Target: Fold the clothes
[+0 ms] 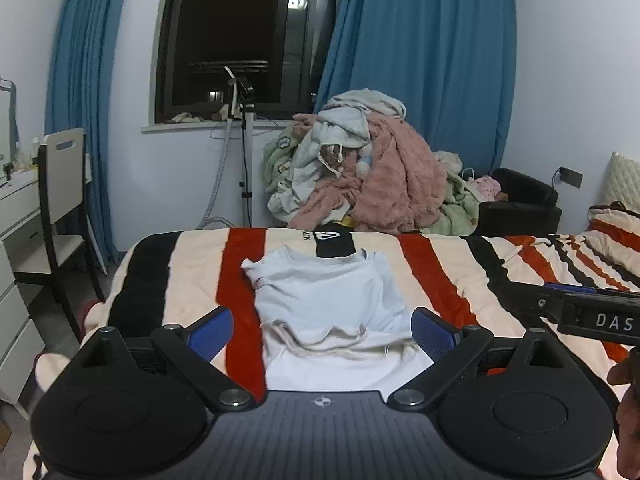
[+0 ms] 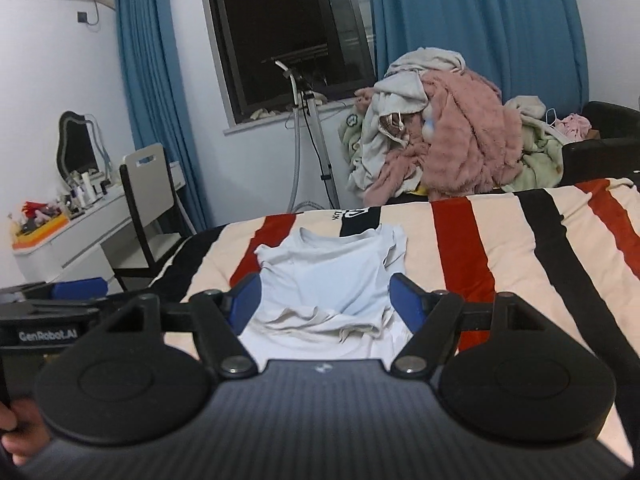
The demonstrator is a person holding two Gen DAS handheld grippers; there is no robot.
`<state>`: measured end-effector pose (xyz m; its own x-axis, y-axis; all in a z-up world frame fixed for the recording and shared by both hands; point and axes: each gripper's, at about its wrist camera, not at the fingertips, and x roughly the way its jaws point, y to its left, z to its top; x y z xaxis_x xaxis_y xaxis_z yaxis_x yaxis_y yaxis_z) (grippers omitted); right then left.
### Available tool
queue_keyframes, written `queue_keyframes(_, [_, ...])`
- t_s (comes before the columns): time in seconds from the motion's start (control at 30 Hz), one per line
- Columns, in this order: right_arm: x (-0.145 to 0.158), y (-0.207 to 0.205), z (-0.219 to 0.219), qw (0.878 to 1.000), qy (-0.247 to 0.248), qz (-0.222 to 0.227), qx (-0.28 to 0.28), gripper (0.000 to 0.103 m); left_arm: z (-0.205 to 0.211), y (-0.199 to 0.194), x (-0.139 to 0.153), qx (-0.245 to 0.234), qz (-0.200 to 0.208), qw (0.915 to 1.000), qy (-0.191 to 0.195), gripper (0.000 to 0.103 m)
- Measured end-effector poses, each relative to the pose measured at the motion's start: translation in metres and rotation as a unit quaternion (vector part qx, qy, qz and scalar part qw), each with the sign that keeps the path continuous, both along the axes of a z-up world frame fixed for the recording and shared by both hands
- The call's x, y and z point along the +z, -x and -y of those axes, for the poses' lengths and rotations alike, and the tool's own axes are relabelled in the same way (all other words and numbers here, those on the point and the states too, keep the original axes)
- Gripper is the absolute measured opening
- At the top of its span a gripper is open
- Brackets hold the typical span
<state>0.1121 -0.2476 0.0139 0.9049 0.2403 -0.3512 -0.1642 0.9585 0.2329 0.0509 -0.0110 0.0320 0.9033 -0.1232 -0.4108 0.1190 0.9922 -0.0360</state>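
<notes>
Striped bed [image 1: 440, 276] under a dark window [image 1: 240, 32], blue curtains [image 1: 420, 60]. Clothes heap [image 1: 360, 168] behind. Pale shirt [image 1: 328, 292] lying mid-bed. Left gripper [image 1: 322, 330] and right gripper [image 2: 325, 300] spread, empty.

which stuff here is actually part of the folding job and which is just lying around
Part of the job:
- white t-shirt, partly folded on the striped blanket
- left hand-held gripper, open
- right hand-held gripper, open

Just lying about:
- clothes pile beyond the bed (perhaps next)
- black garment under the shirt's collar
- chair
- garment steamer stand
- blue curtains
</notes>
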Motion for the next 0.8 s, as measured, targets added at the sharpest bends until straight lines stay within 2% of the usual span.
queue_keyframes(0.1, [-0.01, 0.018, -0.005, 1.0, -0.011, 0.012, -0.003, 0.073, -0.005, 0.021, -0.008, 0.005, 0.01, 0.9999, 0.009, 0.097])
queue_keyframes(0.3, [-0.036, 0.032, -0.014, 1.0, 0.006, 0.025, -0.015, 0.073, -0.012, 0.044, -0.024, 0.005, 0.032, 0.9992, 0.023, 0.097])
queue_keyframes(0.4, [-0.046, 0.03, -0.014, 0.999, 0.016, 0.012, -0.027, 0.073, -0.013, 0.043, -0.035, 0.001, 0.026, 0.9995, 0.017, 0.097])
queue_keyframes(0.57, [-0.05, 0.028, -0.018, 0.998, 0.03, 0.02, -0.049, 0.073, -0.02, 0.033, -0.053, 0.011, 0.009, 0.9998, 0.015, 0.097])
queue_keyframes(0.8, [-0.053, 0.028, -0.021, 0.999, 0.035, 0.015, -0.037, 0.073, -0.027, 0.028, -0.062, 0.009, -0.004, 0.9998, 0.017, 0.097])
